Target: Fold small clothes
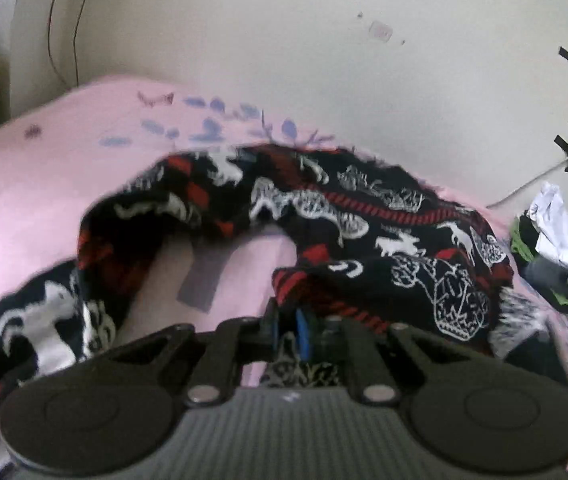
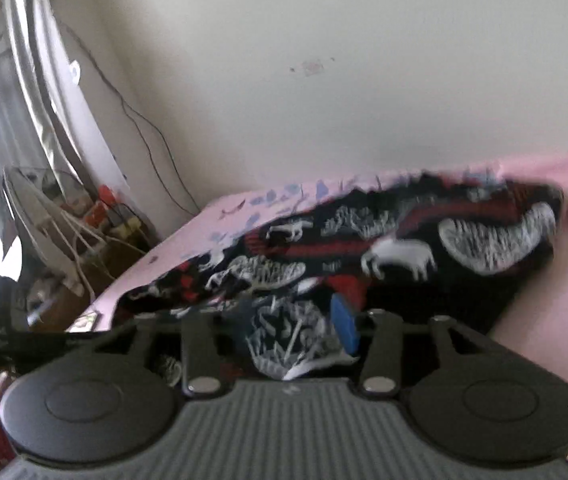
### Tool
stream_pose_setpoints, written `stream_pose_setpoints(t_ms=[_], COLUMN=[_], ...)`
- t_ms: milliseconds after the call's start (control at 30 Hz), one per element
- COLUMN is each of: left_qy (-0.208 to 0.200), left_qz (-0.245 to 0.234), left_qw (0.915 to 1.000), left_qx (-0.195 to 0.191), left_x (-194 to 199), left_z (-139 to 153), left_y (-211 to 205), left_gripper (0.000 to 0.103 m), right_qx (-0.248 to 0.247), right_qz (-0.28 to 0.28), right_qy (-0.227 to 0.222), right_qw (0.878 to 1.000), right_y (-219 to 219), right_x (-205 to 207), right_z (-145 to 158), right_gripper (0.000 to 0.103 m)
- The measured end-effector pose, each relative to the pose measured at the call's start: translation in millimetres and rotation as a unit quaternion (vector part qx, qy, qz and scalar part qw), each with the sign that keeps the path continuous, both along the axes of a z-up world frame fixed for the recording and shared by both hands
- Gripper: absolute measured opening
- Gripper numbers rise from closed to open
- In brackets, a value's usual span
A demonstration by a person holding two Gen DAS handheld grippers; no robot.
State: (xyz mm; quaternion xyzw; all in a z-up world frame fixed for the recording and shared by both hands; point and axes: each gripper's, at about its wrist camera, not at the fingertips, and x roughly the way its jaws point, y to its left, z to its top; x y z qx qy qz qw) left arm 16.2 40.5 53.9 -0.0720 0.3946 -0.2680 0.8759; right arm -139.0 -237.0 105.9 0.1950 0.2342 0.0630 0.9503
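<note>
Left wrist view: left gripper (image 1: pixel 304 330) at 6 o'clock, fingers pinched tight on an edge of the patterned knit garment (image 1: pixel 364 220). Blue pads (image 1: pixel 303 334) are nearly together, fabric bunched between and below them. The garment is black and red with white animal and tree motifs and arcs from 8 o'clock over the centre to 3 o'clock on the pink bedsheet (image 1: pixel 43 168). A grey patch (image 1: pixel 199 280) on the sheet shows through the arch at centre. A clothes pile (image 1: pixel 552 236) sits at 3 o'clock, just beside the garment's right end. Cream wall (image 1: pixel 284 20) fills 12 o'clock.

Right wrist view: right gripper (image 2: pixel 304 334) at 6 o'clock, also clamped on the same garment (image 2: pixel 404 248), with a white-printed fold wedged beside the blue pad (image 2: pixel 346 326). The rest of it trails to 2 o'clock across the sheet (image 2: pixel 564 340). Clutter and cables (image 2: pixel 83 216) sit at 9 o'clock, off the bed.

Handling, judged: soft, limp, light knit. It drapes and sags between the grips, with no stiffness to hold a crease. Loose weave is grippy rather than slippery, but snag-prone. Best holds look like hems or corners, both layers pinched together, kept taut between the grippers. Frames are motion-blurred, so the exact edge held can't be identified.
</note>
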Motion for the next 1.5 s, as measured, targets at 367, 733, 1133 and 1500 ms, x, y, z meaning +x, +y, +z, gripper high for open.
stream_pose_setpoints(t_ms=[367, 733, 1133, 1500], left_qy=[-0.003, -0.021, -0.008, -0.109], left_qz=[-0.044, -0.071, -0.042, 0.203], left_qw=[0.9990, 0.9971, 0.9981, 0.9721], left_qx=[0.007, -0.020, -0.045, -0.042], left_x=[-53, -79, -105, -172], left_z=[-4, 24, 32, 80], left_y=[26, 48, 101, 271], left_gripper=[0.056, 0.007, 0.030, 0.050], right_qx=[0.045, 0.008, -0.055, -0.291], right_qz=[-0.006, -0.042, -0.194, 0.320], right_qy=[0.038, 0.012, 0.073, -0.061], right_qw=[0.998, 0.999, 0.977, 0.900], right_y=[-24, -24, -41, 249], right_x=[-83, -157, -263, -9], right_z=[-41, -5, 13, 41], right_gripper=[0.083, 0.000, 0.040, 0.041])
